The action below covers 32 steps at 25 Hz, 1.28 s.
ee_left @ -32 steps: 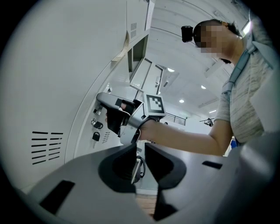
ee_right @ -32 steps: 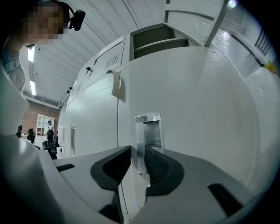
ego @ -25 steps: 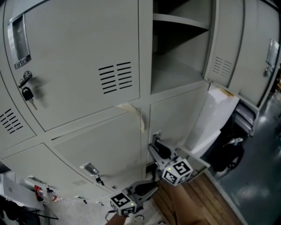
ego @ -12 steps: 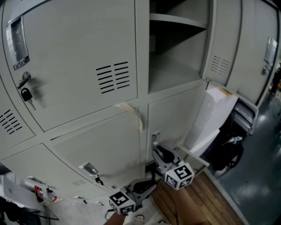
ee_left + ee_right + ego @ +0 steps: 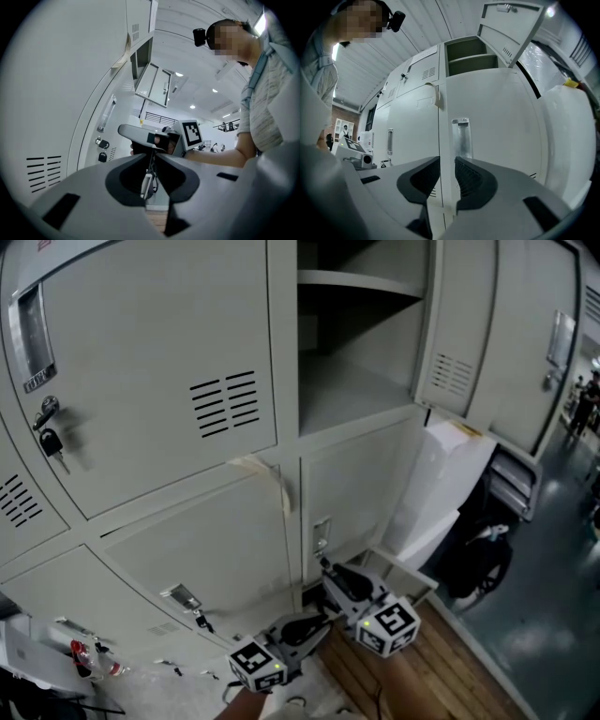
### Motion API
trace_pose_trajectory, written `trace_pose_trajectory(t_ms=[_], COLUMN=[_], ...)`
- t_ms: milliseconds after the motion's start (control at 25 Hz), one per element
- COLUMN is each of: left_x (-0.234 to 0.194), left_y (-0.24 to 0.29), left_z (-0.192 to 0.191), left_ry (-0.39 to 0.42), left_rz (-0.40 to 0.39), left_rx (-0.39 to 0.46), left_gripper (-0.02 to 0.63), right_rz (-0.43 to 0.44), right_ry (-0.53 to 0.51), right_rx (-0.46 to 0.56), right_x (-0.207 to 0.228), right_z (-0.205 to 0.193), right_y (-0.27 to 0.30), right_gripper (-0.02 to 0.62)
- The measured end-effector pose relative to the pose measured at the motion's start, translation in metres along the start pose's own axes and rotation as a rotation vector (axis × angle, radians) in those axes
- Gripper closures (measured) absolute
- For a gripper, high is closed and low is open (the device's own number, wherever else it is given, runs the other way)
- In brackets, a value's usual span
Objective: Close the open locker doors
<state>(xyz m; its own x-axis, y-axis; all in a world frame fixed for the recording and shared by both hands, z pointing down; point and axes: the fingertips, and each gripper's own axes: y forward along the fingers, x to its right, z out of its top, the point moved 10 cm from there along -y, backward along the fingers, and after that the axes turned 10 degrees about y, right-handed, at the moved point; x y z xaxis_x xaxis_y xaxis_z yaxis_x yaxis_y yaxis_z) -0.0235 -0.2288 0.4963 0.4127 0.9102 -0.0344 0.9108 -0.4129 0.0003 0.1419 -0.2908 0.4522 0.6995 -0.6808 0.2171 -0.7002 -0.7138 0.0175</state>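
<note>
Hanging open above the left tongs (image 5: 319,622) and right tongs (image 5: 328,568): one locker door (image 5: 457,348).

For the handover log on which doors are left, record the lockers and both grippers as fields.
open door: upper locker door, swung out to the right, shelf showing inside
shut doors: upper left door, keys in its lock; lower door looks shut
right gripper: jaws slightly apart, empty, near the lower door's handle
left gripper: jaws narrowly apart, empty
</note>
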Motion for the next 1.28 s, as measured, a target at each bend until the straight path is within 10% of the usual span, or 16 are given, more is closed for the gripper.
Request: trace_pose_trajectory(t_ms=[920, 1280], left_x=[0.028, 0.038], left_y=[0.005, 0.009], left_z=[0.008, 0.011], left_ry=[0.011, 0.018], left_rz=[-0.019, -0.037], left_rx=[0.046, 0.054], left_gripper=[0.56, 0.56], right_rz=[0.053, 0.088], right_ry=[0.008, 0.009], right_rx=[-0.016, -0.015], right_x=[-0.041, -0.054], right_z=[-0.008, -0.013], right_y=[-0.09, -0.111], right_gripper=[0.497, 0.592])
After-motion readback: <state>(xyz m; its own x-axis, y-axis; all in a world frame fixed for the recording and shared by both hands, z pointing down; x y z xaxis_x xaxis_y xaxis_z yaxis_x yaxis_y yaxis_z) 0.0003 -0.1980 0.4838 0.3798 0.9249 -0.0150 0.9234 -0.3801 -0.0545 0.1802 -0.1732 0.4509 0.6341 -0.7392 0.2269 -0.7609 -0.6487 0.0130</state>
